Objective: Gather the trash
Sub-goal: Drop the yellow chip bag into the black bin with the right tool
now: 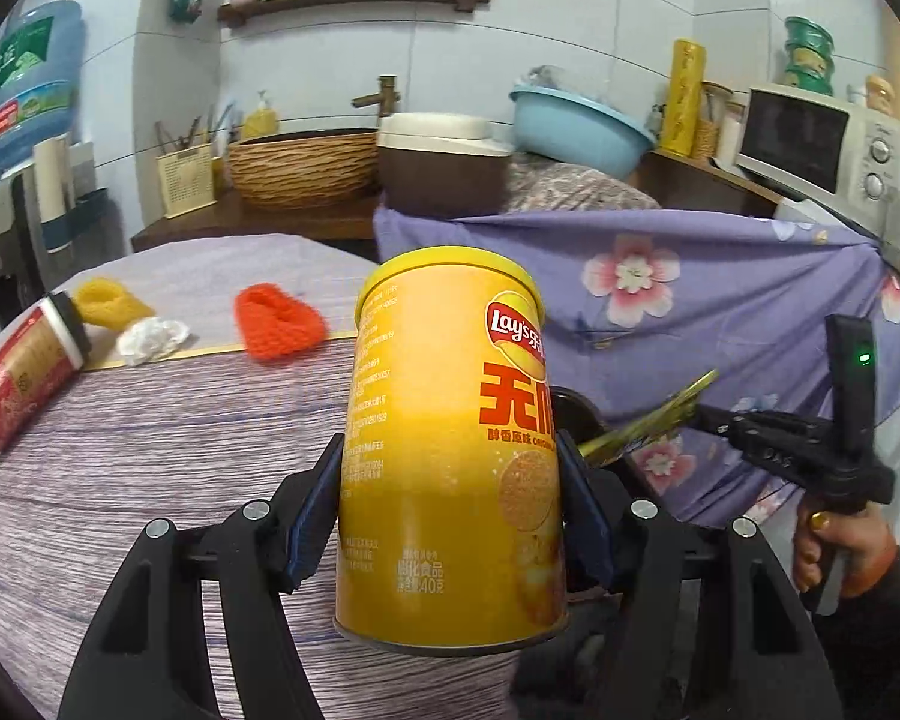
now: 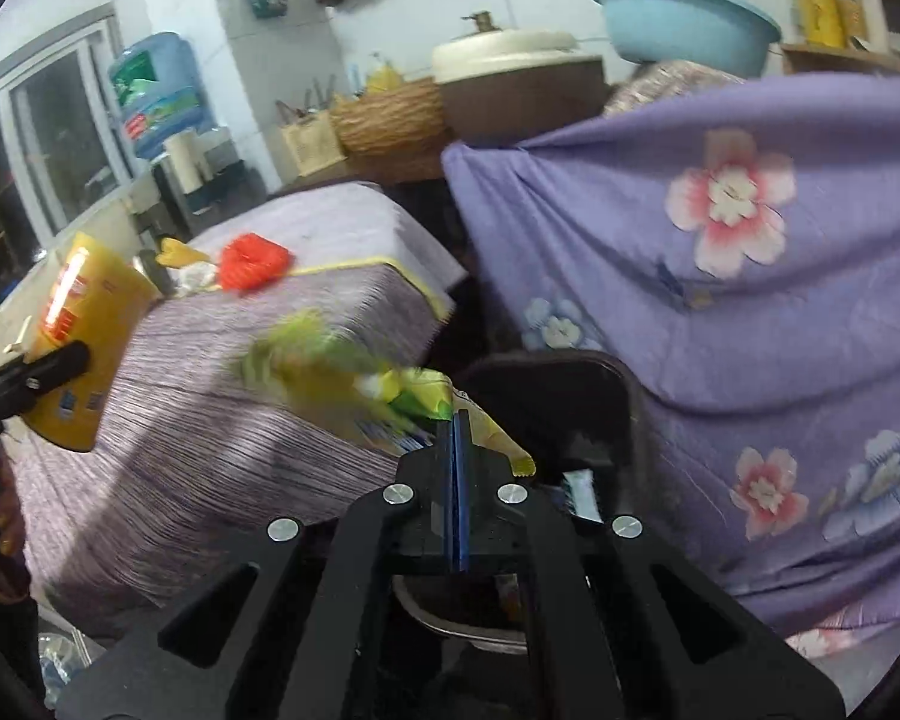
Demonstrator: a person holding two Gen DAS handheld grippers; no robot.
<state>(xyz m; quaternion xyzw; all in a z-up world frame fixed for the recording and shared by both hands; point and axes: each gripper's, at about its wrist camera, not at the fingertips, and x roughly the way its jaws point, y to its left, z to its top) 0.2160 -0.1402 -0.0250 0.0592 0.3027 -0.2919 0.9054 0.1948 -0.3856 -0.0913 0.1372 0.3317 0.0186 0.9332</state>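
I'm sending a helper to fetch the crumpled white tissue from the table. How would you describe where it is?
Look at the table under the striped purple cloth, toward its far side. There a yellow knitted piece and an orange knitted piece lie apart, and the crumpled white tissue sits between them, just nearer than the yellow one. It is the only white, wrinkled lump there.

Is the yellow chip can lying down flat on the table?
No, the yellow chip can is upright, held off the table by the left gripper squeezing its sides.
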